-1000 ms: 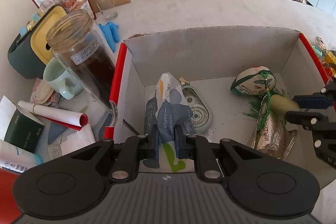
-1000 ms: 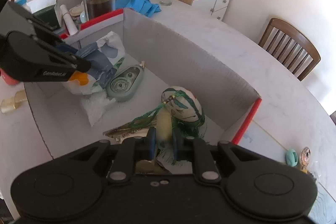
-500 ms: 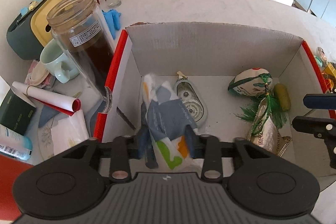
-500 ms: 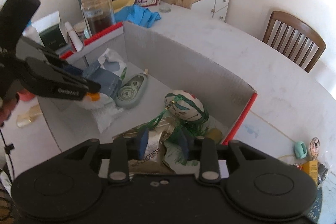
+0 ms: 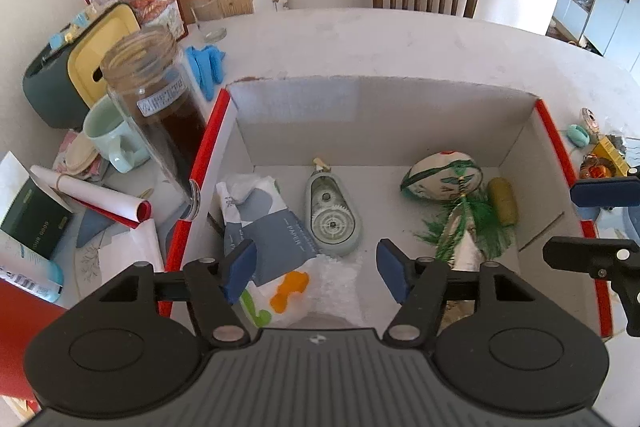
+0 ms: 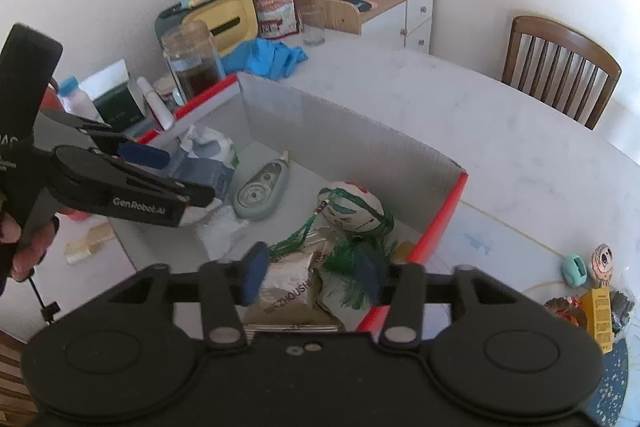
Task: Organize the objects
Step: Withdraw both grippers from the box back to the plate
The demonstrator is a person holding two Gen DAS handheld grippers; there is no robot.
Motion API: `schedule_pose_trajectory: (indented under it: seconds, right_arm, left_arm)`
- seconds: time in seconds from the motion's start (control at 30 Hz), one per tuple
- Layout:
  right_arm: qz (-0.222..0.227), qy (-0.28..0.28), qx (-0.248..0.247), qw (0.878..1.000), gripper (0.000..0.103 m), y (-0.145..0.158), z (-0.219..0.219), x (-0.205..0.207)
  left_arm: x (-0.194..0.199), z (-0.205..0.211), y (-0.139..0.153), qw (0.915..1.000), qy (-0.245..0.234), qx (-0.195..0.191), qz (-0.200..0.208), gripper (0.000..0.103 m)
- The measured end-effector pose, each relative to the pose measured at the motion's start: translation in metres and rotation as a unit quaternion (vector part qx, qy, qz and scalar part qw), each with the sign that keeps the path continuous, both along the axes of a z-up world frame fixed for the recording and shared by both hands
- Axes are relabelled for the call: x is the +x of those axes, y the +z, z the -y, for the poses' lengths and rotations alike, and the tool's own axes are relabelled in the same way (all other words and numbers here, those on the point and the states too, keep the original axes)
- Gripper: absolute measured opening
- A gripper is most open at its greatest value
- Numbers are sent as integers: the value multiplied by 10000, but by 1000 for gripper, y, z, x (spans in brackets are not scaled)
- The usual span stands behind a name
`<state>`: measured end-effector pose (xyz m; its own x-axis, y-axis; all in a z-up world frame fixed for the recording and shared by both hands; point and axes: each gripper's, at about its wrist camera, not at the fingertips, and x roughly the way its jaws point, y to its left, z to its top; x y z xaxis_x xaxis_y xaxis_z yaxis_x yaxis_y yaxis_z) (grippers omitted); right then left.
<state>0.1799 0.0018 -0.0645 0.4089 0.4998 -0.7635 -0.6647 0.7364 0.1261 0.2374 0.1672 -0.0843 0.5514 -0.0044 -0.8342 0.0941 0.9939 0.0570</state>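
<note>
- My left gripper (image 5: 318, 275) stood wide, empty, above the tissue pack (image 5: 272, 227) lying in the box (image 5: 360, 107).
- My right gripper (image 6: 316, 277) was wide too, empty.
- Tape dispenser (image 5: 332, 215), egg-shaped ornament (image 5: 440, 175) and foil packet (image 6: 294, 287) were boxed; I judged the trinkets (image 6: 588, 267) on the table remained.

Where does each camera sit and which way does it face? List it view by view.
Left wrist: on the left hand-held gripper, open, looking down into the box; the right hand-held gripper shows at its right edge.
Right wrist: on the right hand-held gripper, open, at the box's other end; the left gripper and a hand show at left.
Shared: box, tissue pack, tape dispenser, jar.
</note>
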Motion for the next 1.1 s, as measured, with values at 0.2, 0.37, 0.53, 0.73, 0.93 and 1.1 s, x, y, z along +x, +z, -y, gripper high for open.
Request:
schedule_pose_trajectory:
  seconds: [0.2, 0.37, 0.53, 0.73, 0.93, 1.1]
  right_arm:
    - [-11, -26, 227, 9997, 61, 13, 17, -3]
    - [-17, -28, 409, 9992, 63, 25, 39, -4]
    - [-3, -117, 619, 9980, 74, 36, 67, -2]
    - [58, -244, 801, 9965, 82, 47, 107, 2]
    - [163, -454, 905, 9947, 93, 53, 153, 6]
    - [282, -725, 911, 9928, 100, 54, 193, 10]
  left_arm:
    - [-16, 16, 18, 9995, -39, -7, 302, 72]
    - [-27, 32, 34, 9987, -122, -139, 480, 77]
    - [-36, 52, 45, 9979, -169, -278, 556, 82]
    - [-43, 81, 57, 9967, -214, -458, 627, 84]
    - [-47, 118, 67, 9946, -387, -604, 748, 85]
    - [-49, 153, 69, 9932, -566, -619, 804, 89]
